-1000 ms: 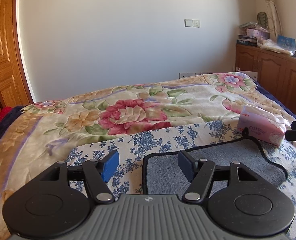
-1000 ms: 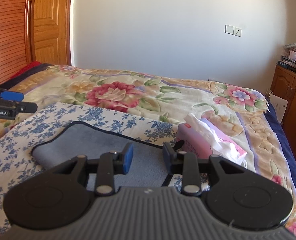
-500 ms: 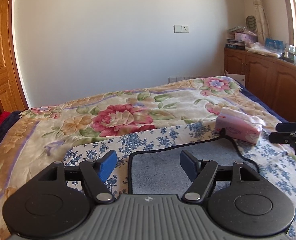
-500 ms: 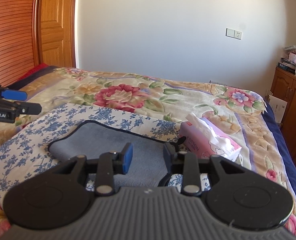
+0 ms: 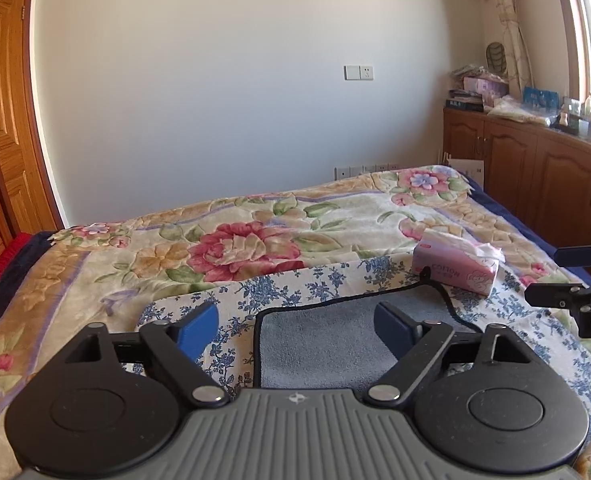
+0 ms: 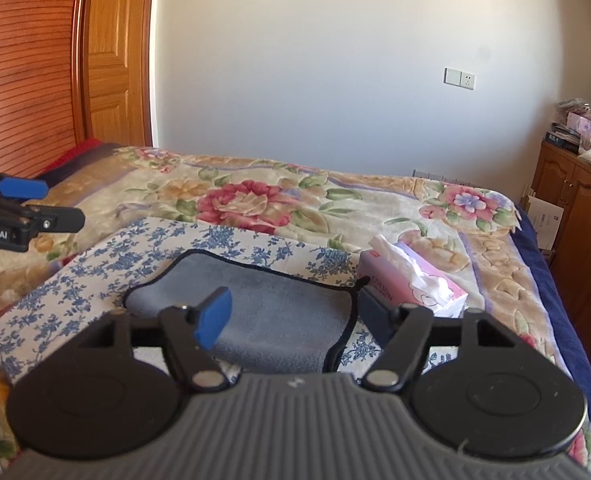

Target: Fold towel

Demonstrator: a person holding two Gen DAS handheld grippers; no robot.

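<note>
Grey towel (image 5: 335, 340) lies on blue-flowered cloth (image 5: 295, 284) on bed, near tissue pack (image 5: 455, 266); looks folded over at least once. Left gripper (image 5: 297, 330) and right gripper (image 6: 293, 312) both spread wide, empty, above near corners. Further folds likely remain.

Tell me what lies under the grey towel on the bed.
The grey towel lies on a blue-flowered cloth, which shows around its edges. That cloth rests on the floral blanket. Whatever lies directly beneath the towel's middle is hidden.

Towel (image 5: 327, 344): matt, seemingly plush cloth.
</note>
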